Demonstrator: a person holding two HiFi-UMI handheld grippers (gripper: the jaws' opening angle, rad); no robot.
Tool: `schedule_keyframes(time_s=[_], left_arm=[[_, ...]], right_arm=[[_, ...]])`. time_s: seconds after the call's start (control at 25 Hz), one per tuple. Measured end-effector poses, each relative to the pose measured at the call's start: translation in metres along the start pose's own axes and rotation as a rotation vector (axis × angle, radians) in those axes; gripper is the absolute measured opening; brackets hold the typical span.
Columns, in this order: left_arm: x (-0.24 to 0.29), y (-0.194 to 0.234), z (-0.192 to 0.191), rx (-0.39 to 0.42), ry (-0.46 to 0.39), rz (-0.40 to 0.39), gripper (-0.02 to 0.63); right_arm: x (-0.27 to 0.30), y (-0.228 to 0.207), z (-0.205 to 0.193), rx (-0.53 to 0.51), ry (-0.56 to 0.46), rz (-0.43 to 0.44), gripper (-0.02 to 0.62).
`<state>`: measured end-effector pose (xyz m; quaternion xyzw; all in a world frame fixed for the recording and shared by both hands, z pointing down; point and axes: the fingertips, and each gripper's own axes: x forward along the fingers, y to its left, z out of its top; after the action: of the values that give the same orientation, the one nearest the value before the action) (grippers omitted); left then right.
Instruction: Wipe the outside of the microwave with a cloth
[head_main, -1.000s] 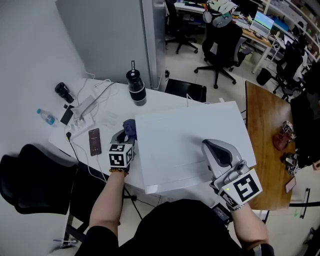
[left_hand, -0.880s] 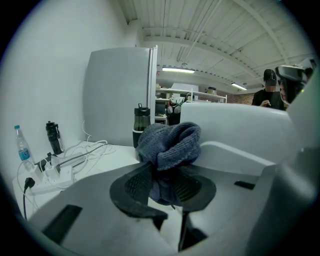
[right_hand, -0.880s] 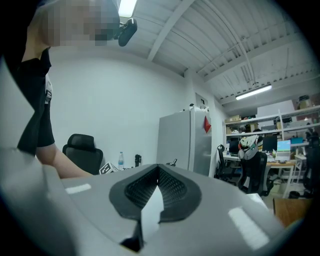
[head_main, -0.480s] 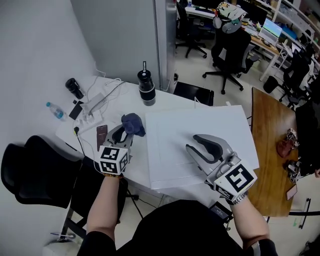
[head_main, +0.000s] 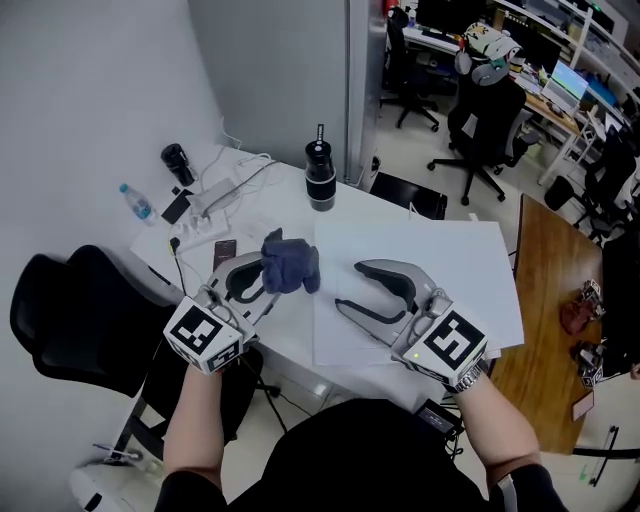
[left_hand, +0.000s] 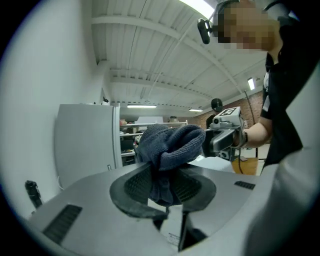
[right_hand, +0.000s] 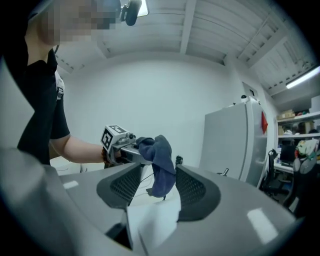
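Cloth: the dark blue cloth (head_main: 290, 264) is bunched up and held in the air at the left edge of the white microwave (head_main: 440, 262). It appears to touch neither the microwave's top nor the table (head_main: 285, 205).
Left gripper: the left gripper (head_main: 262, 281) is clamped on the cloth's lower fold. Its own view shows both ribbed pads pressed into the fabric, with the rest bulging out above them.
Right gripper: the right gripper (head_main: 347, 286) hovers over the near-left part of the microwave top, facing the cloth. Its jaws have just been opening and stand wide apart. Nothing lies between the pads; the cloth hangs just beyond the tips, in line with the gap.
Step in hand: this is probably either a hand-over of the cloth to the right gripper or the right gripper taking a second hold to spread it. Wiping does not look under way.
Doing it well: bring the open jaws around a free fold, well apart from the left pads, and close fully before the left lets go. Aim for a grip that leaves a broad flap free, since a tight ball would wipe only a narrow strip. Then lay the flap flat on the panel.
Watch: the hanging tail could catch on the microwave's left edge. The phone (head_main: 224, 250), power strip (head_main: 205, 203) and black flask (head_main: 320, 176) stand to the left and far left, so keep sweeps off them.
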<state>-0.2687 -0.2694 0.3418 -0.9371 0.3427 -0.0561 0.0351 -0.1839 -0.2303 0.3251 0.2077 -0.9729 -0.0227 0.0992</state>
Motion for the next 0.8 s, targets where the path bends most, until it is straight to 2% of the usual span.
schedule_keyframes(time_s=[0.16, 0.36, 0.52, 0.64, 0.72, 0.8], left_arm=[[-0.007, -0.036, 0.014, -0.014, 0.000, -0.142, 0.103], [-0.017, -0.068, 0.028, -0.044, -0.034, -0.307, 0.103], [-0.017, -0.089, 0.034, -0.078, -0.037, -0.419, 0.104], [-0.013, -0.097, 0.028, -0.075, -0.004, -0.470, 0.106], [-0.012, -0.099, 0.025, -0.065, 0.014, -0.476, 0.110], [-0.012, -0.098, 0.023, -0.055, 0.022, -0.465, 0.119]], right_arm=[[0.008, 0.018, 0.003, -0.026, -0.010, 0.102, 0.230], [0.007, 0.033, 0.001, -0.035, 0.001, 0.205, 0.276], [0.002, 0.049, 0.001, -0.027, 0.000, 0.289, 0.278], [0.004, 0.058, 0.003, -0.021, 0.001, 0.314, 0.232], [0.006, 0.061, 0.002, -0.027, 0.005, 0.303, 0.166], [0.006, 0.059, 0.000, -0.031, 0.005, 0.278, 0.135]])
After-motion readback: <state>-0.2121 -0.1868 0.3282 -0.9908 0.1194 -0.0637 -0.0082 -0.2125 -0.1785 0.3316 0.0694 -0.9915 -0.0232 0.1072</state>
